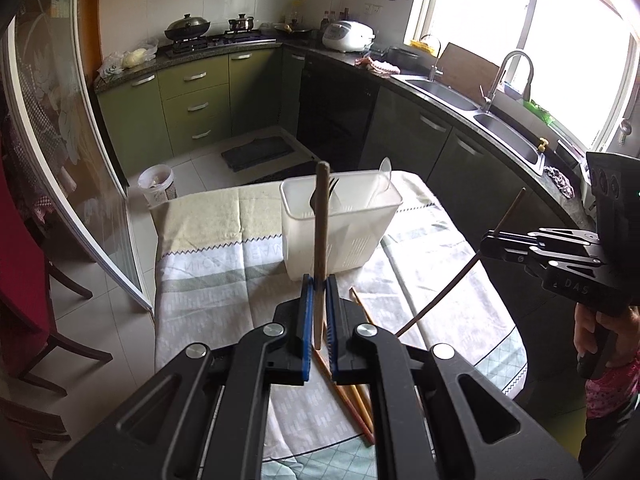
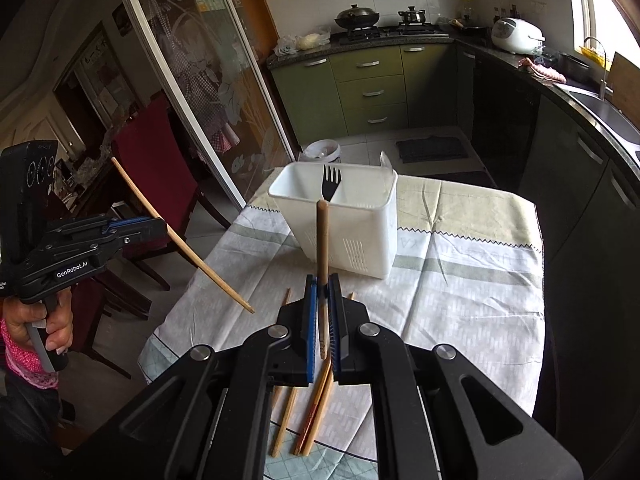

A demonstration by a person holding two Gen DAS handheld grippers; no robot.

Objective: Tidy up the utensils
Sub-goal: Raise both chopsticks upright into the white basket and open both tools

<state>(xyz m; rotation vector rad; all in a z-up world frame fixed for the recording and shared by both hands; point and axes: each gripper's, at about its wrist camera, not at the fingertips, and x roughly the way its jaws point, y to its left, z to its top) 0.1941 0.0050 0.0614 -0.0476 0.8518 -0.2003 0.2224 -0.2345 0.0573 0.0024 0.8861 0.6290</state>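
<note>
A white plastic utensil holder (image 1: pixel 340 224) (image 2: pixel 340 220) stands on the cloth-covered table, with a black fork (image 2: pixel 331 182) and a clear spoon (image 1: pixel 382 180) in it. My left gripper (image 1: pixel 319 284) is shut on a light wooden chopstick (image 1: pixel 321 240), held upright in front of the holder; from the right wrist view it (image 2: pixel 162 229) hangs left of the table with its chopstick (image 2: pixel 188 254) slanting down. My right gripper (image 2: pixel 324 284) is shut on a brown chopstick (image 2: pixel 322 240); in the left wrist view it (image 1: pixel 486 240) holds that dark chopstick (image 1: pixel 452 284) right of the holder. Several chopsticks (image 2: pixel 312 416) (image 1: pixel 356 392) lie on the cloth below the grippers.
The table (image 2: pixel 460 288) has a patterned cloth and a rounded near edge. Red-cushioned chairs (image 2: pixel 160 184) and a glass sliding door (image 2: pixel 208 80) stand at the left. Kitchen counters with a sink (image 1: pixel 480 104) run along the right. A small bin (image 1: pixel 157 186) stands on the floor beyond the table.
</note>
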